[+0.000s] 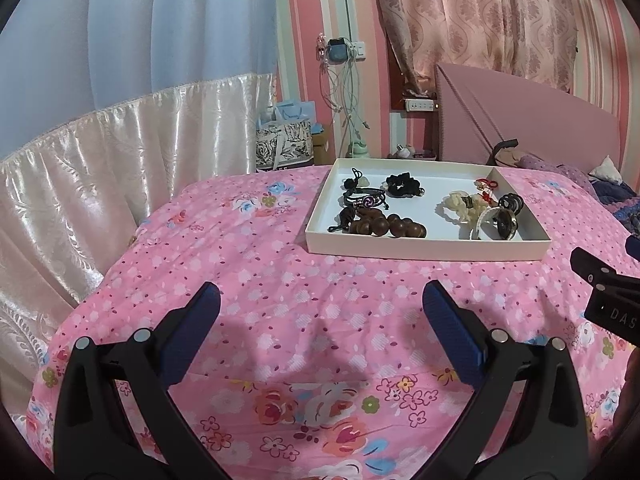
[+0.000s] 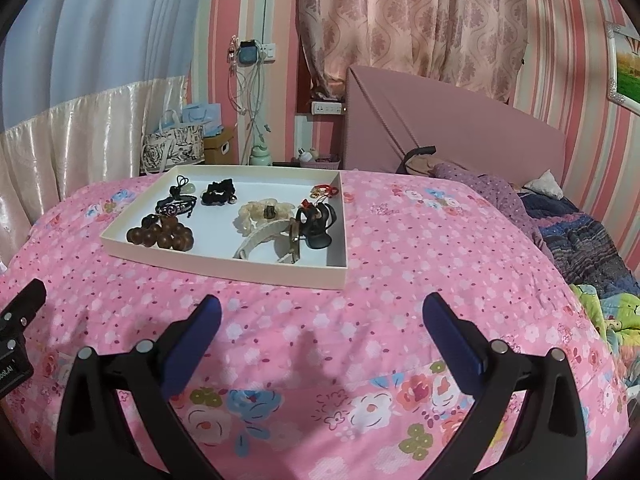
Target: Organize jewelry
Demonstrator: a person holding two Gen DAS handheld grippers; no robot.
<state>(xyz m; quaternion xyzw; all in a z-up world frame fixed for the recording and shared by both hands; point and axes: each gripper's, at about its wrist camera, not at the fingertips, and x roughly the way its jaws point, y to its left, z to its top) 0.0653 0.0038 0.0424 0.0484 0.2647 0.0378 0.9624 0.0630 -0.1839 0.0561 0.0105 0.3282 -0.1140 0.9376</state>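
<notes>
A shallow white tray (image 1: pixel 424 247) (image 2: pixel 224 270) sits on the pink floral bedspread. In it lie a brown wooden bead bracelet (image 1: pixel 384 226) (image 2: pixel 162 234), a black cord bracelet with a purple bead (image 1: pixel 365 199) (image 2: pixel 176 207), a black scrunchie (image 1: pixel 401 184) (image 2: pixel 218 193), a cream bracelet (image 1: pixel 466 204) (image 2: pixel 262 210), a red charm (image 1: pixel 486 188) (image 2: pixel 325 192) and dark metal pieces (image 1: pixel 505 220) (image 2: pixel 316 226). My left gripper (image 1: pixel 320 300) is open and empty, hovering over the bedspread in front of the tray. My right gripper (image 2: pixel 320 312) is open and empty too.
A pink headboard (image 2: pixel 460 128) and crumpled blankets (image 2: pixel 580 232) lie at the right. A satin curtain (image 1: pixel 100 184), bags (image 2: pixel 172 148) and hanging cables (image 1: pixel 344 92) stand beyond the bed's far edge. The right gripper's body (image 1: pixel 608 288) shows at the left view's right edge.
</notes>
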